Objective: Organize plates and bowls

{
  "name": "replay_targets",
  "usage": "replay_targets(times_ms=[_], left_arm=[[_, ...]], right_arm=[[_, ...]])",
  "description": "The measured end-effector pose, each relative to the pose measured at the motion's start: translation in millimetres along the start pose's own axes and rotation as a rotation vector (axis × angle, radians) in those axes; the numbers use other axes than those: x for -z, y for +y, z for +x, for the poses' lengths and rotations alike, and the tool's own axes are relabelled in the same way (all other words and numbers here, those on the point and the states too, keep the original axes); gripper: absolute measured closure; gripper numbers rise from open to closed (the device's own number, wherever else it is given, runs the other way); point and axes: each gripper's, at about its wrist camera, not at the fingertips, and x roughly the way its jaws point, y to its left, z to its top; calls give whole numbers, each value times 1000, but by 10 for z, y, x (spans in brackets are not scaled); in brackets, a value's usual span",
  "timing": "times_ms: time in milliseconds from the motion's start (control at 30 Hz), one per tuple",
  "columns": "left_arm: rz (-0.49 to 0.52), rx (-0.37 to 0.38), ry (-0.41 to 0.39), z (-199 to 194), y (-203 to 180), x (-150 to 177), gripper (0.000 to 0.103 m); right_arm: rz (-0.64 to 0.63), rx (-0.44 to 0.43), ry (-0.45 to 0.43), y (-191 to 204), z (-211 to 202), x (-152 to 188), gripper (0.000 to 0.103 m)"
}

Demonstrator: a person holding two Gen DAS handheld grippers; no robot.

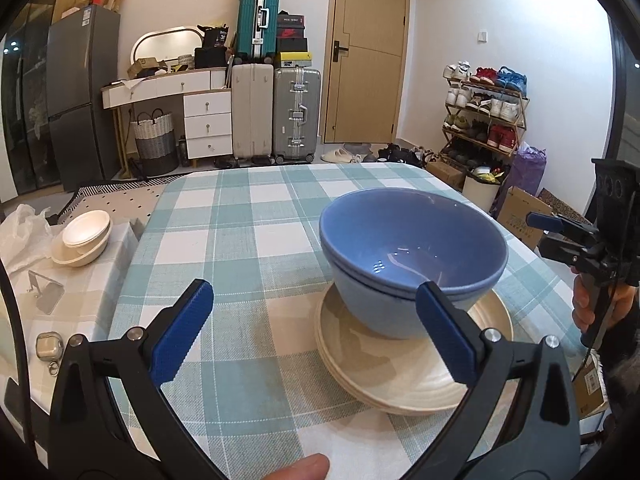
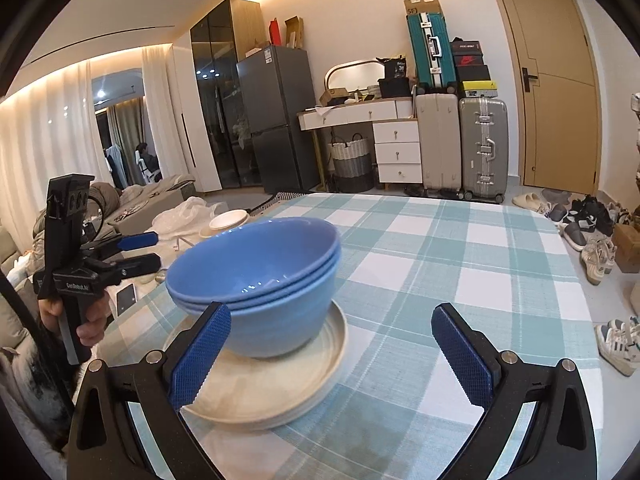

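Note:
Nested blue bowls point(image 1: 412, 256) stand on a low stack of cream plates point(image 1: 400, 376) on the checked tablecloth. My left gripper point(image 1: 314, 296) is open and empty, just short of the stack. The stack sits right of its centre line, behind its right finger. In the right wrist view the bowls point(image 2: 256, 264) show three rims above the plates point(image 2: 272, 384). My right gripper point(image 2: 330, 314) is also open and empty, with the stack by its left finger. Each gripper appears in the other's view, held by a hand: the right one point(image 1: 550, 236) and the left one point(image 2: 138, 252).
The checked table point(image 1: 240, 220) extends far beyond the stack. A lower side surface to the left holds small cream bowls point(image 1: 82, 236), a plastic bag point(image 1: 24, 236), a metal stand point(image 1: 46, 290) and an earbud case point(image 1: 49, 346). Shoes point(image 2: 596, 256) line the floor past the right edge.

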Motion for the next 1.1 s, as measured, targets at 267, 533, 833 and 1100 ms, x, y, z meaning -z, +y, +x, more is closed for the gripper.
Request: replay_targets(times_ms=[267, 533, 833, 1100], left_arm=[[-10, 1, -33, -123, 128, 240, 2], [-31, -7, -63, -147, 194, 455, 2], [-44, -69, -68, -56, 252, 589, 2], [-61, -93, -65, 13, 284, 582, 2]], right_arm=[[-52, -3, -24, 30, -189, 244, 1], [-61, -14, -46, 100, -282, 429, 1], [-49, -10, -67, 97, -332, 516, 1], [-51, -3, -65, 113, -344, 564, 1]])
